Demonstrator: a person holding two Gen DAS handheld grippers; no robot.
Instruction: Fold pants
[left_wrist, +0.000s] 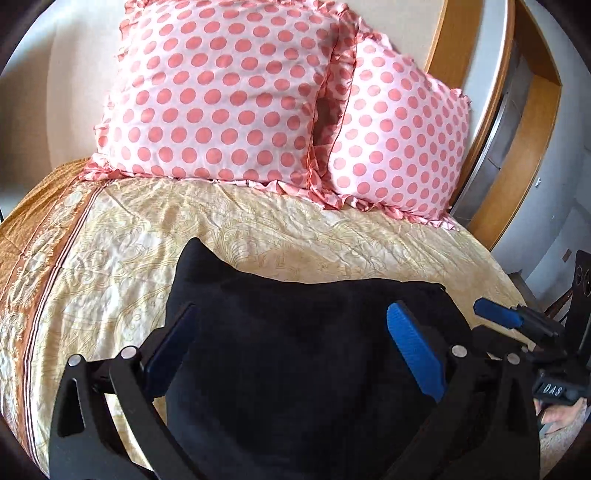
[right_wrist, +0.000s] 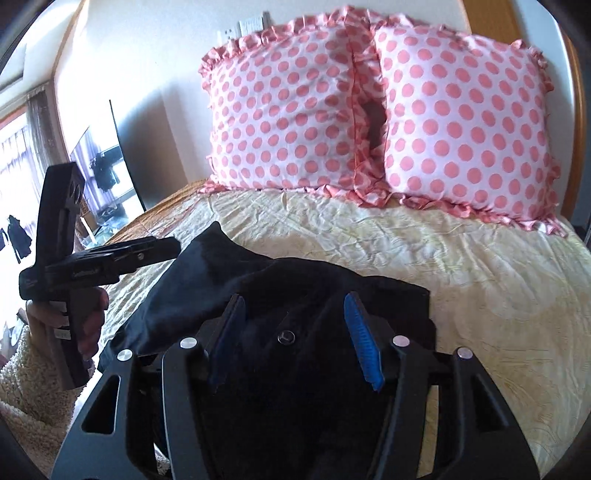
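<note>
The black pants (left_wrist: 295, 369) lie folded into a compact bundle on the near part of the bed, with one corner sticking up toward the pillows. My left gripper (left_wrist: 291, 306) hovers over them, jaws wide apart, with no pad pressing on the cloth. The right gripper (right_wrist: 295, 297) is likewise open above the pants (right_wrist: 288, 280), near a small button (right_wrist: 286, 336). In the right wrist view a hand (right_wrist: 92, 314) holds the left gripper (right_wrist: 171, 243) beside the bundle's left edge. One blue finger (left_wrist: 495, 315) of the right gripper shows at the right of the left wrist view.
A cream patterned bedspread (left_wrist: 258, 229) with an orange border covers the bed. Two pink polka-dot pillows (left_wrist: 221, 92) (left_wrist: 399, 140) lean against the wooden headboard (left_wrist: 443, 48) at the far end. A window and mirror (right_wrist: 103, 173) stand left of the bed.
</note>
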